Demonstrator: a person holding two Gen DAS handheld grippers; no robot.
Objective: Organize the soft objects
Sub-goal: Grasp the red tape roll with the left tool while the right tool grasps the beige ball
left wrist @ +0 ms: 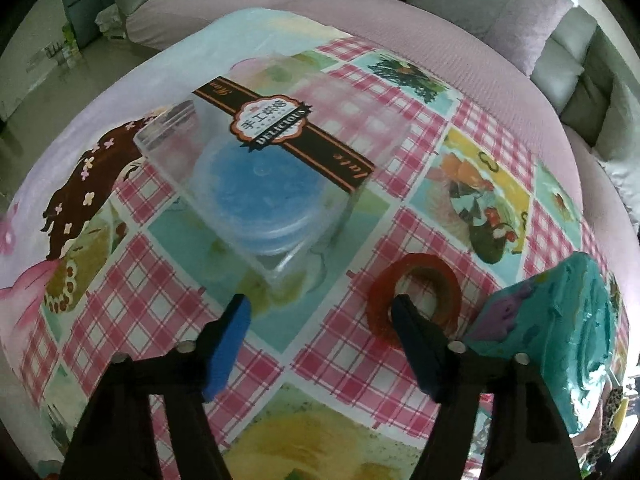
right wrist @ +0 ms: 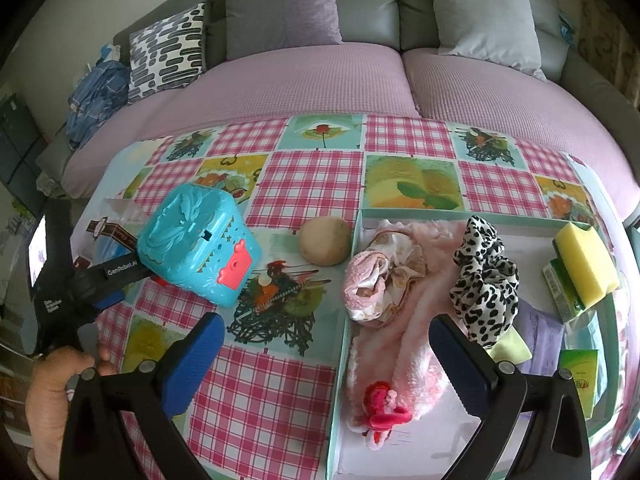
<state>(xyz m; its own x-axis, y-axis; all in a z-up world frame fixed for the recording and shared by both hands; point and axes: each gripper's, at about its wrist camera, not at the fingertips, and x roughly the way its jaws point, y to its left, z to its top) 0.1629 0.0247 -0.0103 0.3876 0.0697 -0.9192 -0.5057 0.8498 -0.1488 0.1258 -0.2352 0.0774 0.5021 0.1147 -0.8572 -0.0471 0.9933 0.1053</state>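
Soft things lie gathered in a shallow white tray (right wrist: 352, 280) on the right half of the tabletop (right wrist: 280, 380): a pink fuzzy cloth (right wrist: 404, 364) spread along the tray's left side, a crumpled pale fabric bundle (right wrist: 380, 280) on top of it, a leopard-print scrunchie (right wrist: 486, 276) just beside, a red-pink hair tie (right wrist: 384, 408) at the cloth's near end, a yellow sponge (right wrist: 584, 264) at the far right.

A tan round ball (right wrist: 325, 241) sits on the checked cloth just outside the tray's left wall.

Right tongs (right wrist: 326, 360): wide open, empty, hovering over the tray's left edge; the right-hand pad is above the pink cloth, contact not discernible.

Left tongs (left wrist: 320, 340): also spread wide, gripping nothing. A red tape ring (left wrist: 416, 298) lies just past the right-hand pad (left wrist: 416, 344), which overlaps its rim in view. A teal toy chest (left wrist: 560, 340) stands immediately to the right. Ahead, a clear plastic box (left wrist: 256, 184) with a dark "DELICIOUS" band, a blue lid inside it.

A lilac-covered sofa (right wrist: 320, 80) lies beyond the tabletop.
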